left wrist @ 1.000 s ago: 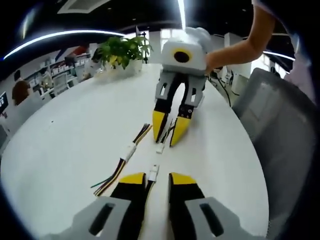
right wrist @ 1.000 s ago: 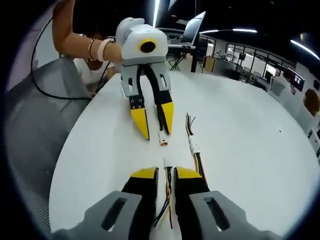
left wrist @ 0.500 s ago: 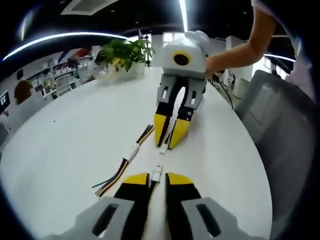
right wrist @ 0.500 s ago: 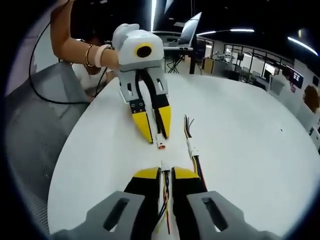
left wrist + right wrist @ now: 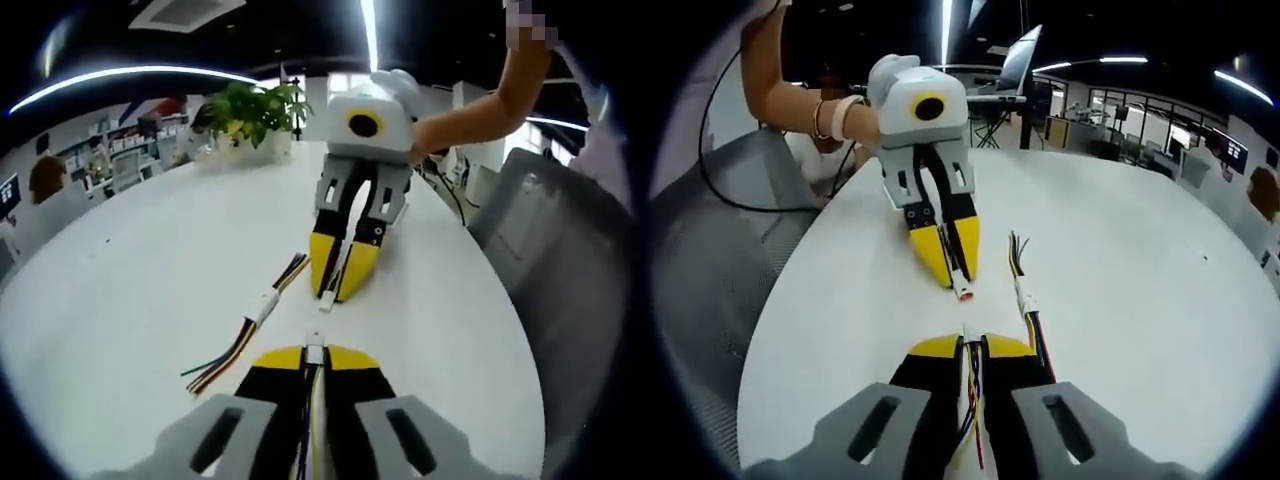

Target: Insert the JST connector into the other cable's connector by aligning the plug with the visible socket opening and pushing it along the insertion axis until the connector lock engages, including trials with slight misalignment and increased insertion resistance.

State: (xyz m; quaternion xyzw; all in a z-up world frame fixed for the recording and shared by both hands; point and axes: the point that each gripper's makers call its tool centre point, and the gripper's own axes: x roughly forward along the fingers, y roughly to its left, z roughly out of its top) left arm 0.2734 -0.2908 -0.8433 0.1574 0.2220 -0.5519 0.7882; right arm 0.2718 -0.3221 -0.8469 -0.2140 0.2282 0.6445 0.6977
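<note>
Both cables are in my grip, so pickup looks done; mating is all still ahead. My left claw (image 5: pixel 313 362) is closed to a narrow slit on its cable, the white connector (image 5: pixel 315 353) poking out just past the yellow tips. In the right gripper view, that same claw comes in from the top with its connector (image 5: pixel 962 290) at the tips, low over the counter (image 5: pixel 1140 290).

My right claw (image 5: pixel 971 352) is likewise pinched shut on its own cable, coloured wires (image 5: pixel 973 400) running back between the jaws and a small white plug (image 5: pixel 966 331) at the front. In the left gripper view I see it opposite me, tips together, plug (image 5: pixel 327 298) pointing my way.

The two connector ends face each other roughly in line, near but clearly apart, with bare counter between them. I judge that alignment is close, though I can't read the socket opening or its keying at this size. Left to do: close the gap, seat the plug, push until the lock catches.

A spare cable (image 5: pixel 250 325) lies on the counter just beside, untouched.
</note>
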